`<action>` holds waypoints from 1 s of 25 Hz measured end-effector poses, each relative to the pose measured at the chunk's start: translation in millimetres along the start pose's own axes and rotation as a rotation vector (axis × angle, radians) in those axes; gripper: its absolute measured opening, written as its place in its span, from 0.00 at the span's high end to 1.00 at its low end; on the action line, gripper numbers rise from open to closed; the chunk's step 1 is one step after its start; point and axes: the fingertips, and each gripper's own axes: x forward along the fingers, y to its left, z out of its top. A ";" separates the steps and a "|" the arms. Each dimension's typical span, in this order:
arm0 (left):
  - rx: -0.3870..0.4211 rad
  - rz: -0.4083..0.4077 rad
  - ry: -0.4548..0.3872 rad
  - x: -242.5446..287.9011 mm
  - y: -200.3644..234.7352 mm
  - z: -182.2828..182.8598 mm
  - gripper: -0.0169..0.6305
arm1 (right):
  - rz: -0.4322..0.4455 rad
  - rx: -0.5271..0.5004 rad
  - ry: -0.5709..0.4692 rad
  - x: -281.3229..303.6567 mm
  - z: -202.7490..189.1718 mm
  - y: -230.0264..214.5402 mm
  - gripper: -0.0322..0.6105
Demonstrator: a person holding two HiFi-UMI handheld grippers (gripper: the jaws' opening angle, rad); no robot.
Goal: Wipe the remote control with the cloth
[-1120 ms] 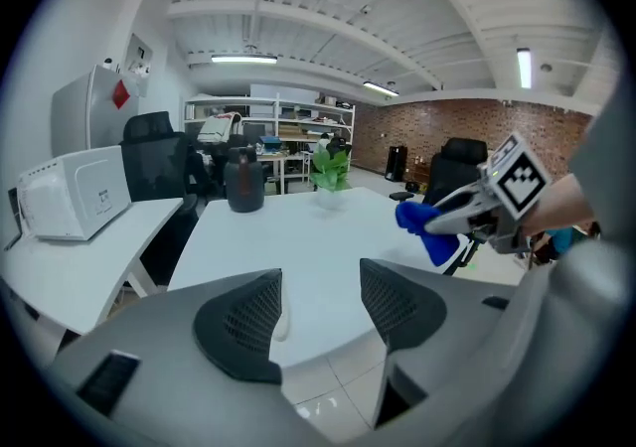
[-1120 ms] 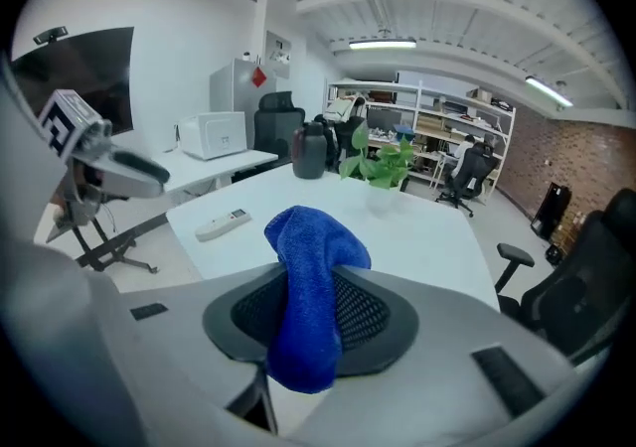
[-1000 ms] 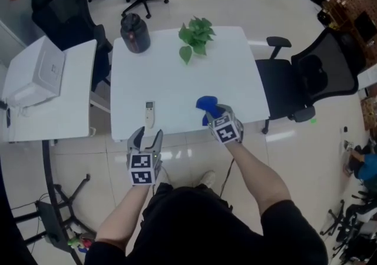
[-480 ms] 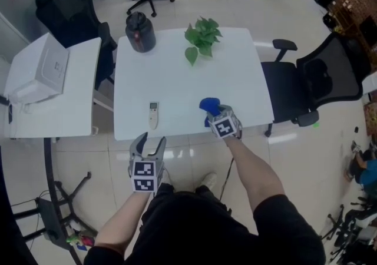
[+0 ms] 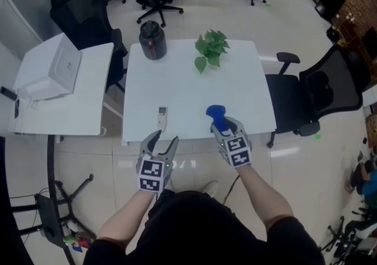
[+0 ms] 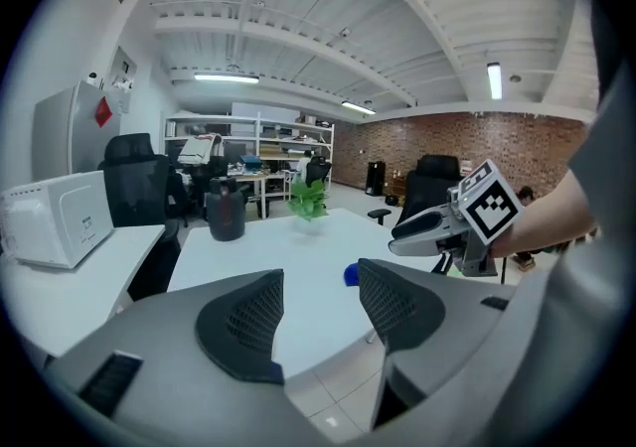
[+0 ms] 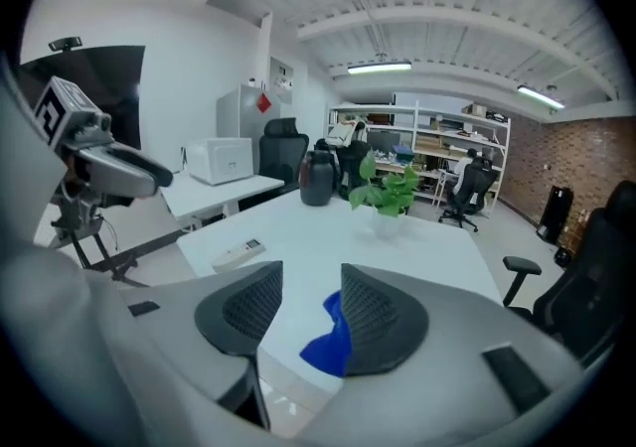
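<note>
Both grippers are being drawn back off the bench (image 5: 188,81) edge, the right gripper (image 7: 310,288) fingers being opened with the blue cloth (image 5: 215,114) lying unpressed just ahead, the left gripper (image 5: 165,138) fingers being held apart and empty, the remote control (image 5: 162,118) lying on the bench left of the cloth.

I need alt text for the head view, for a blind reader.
A person holds two grippers at a white table. The right gripper is opening its jaws, blue cloth loose between them; the remote control lies beyond the left gripper.
</note>
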 end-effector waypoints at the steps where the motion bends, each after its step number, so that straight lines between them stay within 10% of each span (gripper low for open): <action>1: 0.008 -0.025 -0.016 -4.2 -6.2 4.5 0.62 | 0.024 0.014 -0.025 -14.1 8.4 13.6 0.68; 15: 0.107 -0.111 -0.166 -55.2 -55.2 49.9 0.97 | 0.157 0.048 -0.199 -116.7 69.1 112.1 0.93; 25: 0.124 -0.131 -0.151 -65.4 -69.2 39.0 0.98 | 0.187 0.029 -0.191 -122.6 67.1 133.2 0.94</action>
